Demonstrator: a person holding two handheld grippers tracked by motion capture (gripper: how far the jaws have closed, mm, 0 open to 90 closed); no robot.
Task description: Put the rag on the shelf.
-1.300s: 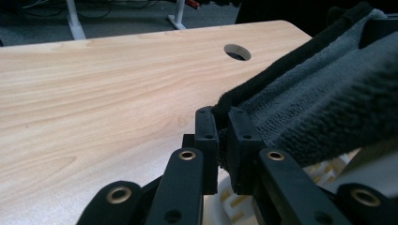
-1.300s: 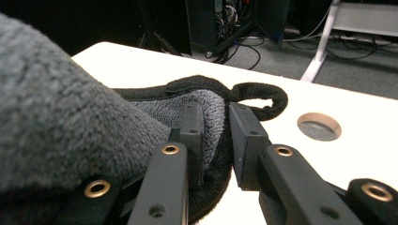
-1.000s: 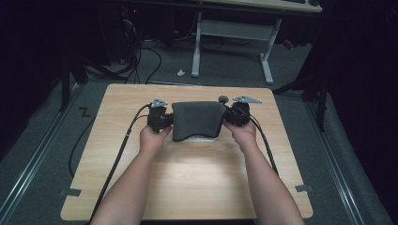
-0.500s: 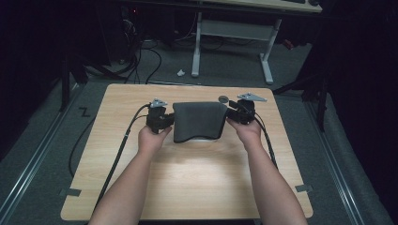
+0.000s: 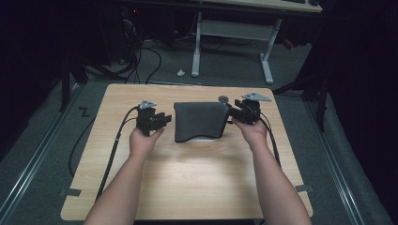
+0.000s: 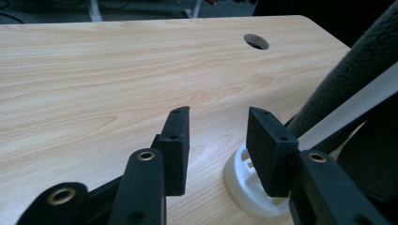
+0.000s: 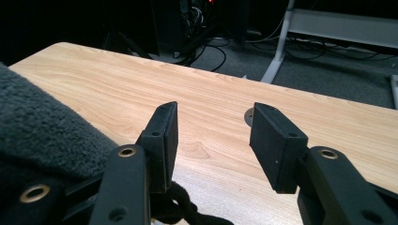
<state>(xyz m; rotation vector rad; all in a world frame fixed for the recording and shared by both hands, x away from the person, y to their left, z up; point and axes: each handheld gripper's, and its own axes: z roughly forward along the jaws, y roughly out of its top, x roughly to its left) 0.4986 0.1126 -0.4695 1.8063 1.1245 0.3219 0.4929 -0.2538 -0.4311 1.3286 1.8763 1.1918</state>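
Observation:
A dark grey folded cloth (image 5: 199, 121) lies at the middle of the wooden table (image 5: 187, 183), with a white round base (image 5: 204, 139) peeking out under its front edge. My left gripper (image 5: 163, 120) hangs just left of the cloth, apart from it. Its jaws have just been opening and nothing is between them (image 6: 218, 126); the white base (image 6: 244, 185) and the cloth (image 6: 356, 65) sit to their right. My right gripper (image 5: 233, 114) is at the cloth's right edge. Its jaws have just opened and are empty (image 7: 213, 126), with the cloth (image 7: 42, 136) beside them.
A round cable hole (image 5: 223, 99) sits in the table behind the cloth's right corner. A white desk frame (image 5: 232, 33) and loose cables (image 5: 141, 51) stand on the floor beyond the far edge. A black cord (image 7: 183, 211) lies under the right jaws.
Both grippers have let go of the cloth's side edges and their jaws have spread. The left gripper has drawn away to the left; the right has lifted a little.

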